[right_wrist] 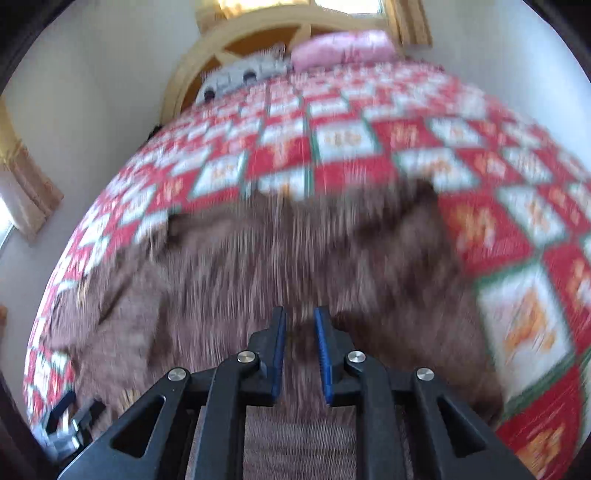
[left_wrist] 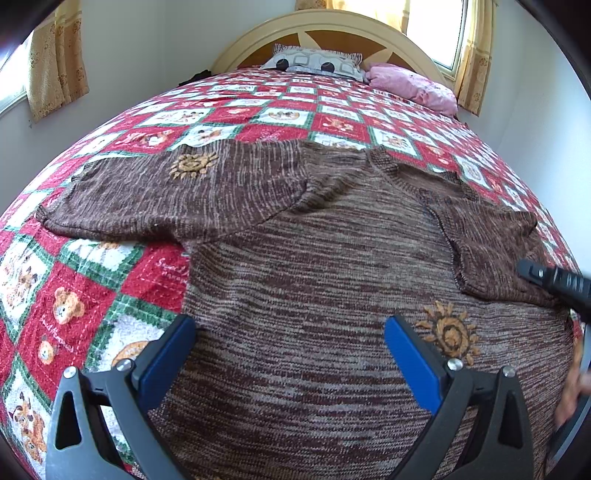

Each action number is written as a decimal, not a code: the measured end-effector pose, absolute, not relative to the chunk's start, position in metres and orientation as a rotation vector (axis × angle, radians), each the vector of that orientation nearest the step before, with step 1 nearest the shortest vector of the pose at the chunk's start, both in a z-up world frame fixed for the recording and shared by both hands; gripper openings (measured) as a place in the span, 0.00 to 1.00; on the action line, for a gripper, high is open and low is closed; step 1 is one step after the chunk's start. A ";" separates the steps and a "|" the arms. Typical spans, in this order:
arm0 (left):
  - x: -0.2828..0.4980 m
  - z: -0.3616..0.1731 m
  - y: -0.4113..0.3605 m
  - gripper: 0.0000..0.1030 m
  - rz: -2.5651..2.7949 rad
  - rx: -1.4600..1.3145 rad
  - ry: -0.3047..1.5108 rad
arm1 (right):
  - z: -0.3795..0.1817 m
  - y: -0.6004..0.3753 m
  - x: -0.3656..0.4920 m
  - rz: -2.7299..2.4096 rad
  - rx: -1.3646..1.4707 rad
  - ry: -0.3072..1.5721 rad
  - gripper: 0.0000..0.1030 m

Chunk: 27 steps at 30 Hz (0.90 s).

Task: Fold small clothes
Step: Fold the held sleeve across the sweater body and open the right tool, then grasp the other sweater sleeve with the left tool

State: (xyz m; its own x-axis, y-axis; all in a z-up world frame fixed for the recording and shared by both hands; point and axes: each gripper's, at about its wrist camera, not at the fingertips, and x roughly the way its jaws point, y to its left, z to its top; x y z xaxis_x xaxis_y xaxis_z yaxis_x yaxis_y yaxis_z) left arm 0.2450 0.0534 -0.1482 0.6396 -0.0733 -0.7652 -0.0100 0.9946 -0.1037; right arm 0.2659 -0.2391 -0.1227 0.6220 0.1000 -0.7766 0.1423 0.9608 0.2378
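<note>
Sweater (left_wrist: 314, 280) flat, neck toward headboard (left_wrist: 332, 26).

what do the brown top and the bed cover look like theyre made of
Brown sweater: apparently knitted yarn, matte; ribbed rows and marled brown-cream streaks show, with embroidered-looking sun motifs.
Bedspread: probably fleecy or plush fabric; the printed bear squares look fuzzy. Exact fibre can't be told.

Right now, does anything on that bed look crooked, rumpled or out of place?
Mostly tidy. The brown sweater lies spread on the quilt, but unevenly: its left sleeve stretches straight out, while the right sleeve is already folded across the body. The right wrist view is too blurred to add detail.
</note>
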 end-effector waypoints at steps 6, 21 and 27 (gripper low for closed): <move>0.246 -0.150 0.053 1.00 -0.031 -0.093 0.880 | -0.120 -0.194 0.249 0.028 0.170 0.882 0.19; 0.243 -0.143 0.064 1.00 -0.001 -0.106 0.876 | -0.127 -0.217 0.258 -0.197 0.027 0.826 0.25; 0.250 -0.108 0.148 1.00 0.254 -0.166 0.761 | -0.128 -0.236 0.254 -0.164 0.128 0.812 0.48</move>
State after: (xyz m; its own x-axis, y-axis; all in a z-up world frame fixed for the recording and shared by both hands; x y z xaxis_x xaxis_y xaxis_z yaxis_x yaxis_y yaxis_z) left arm 0.2500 0.1478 -0.1081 0.6954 0.1670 -0.6990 -0.2867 0.9563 -0.0568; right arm 0.2542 -0.2358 -0.1279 0.6762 -0.0964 -0.7304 0.1944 0.9796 0.0507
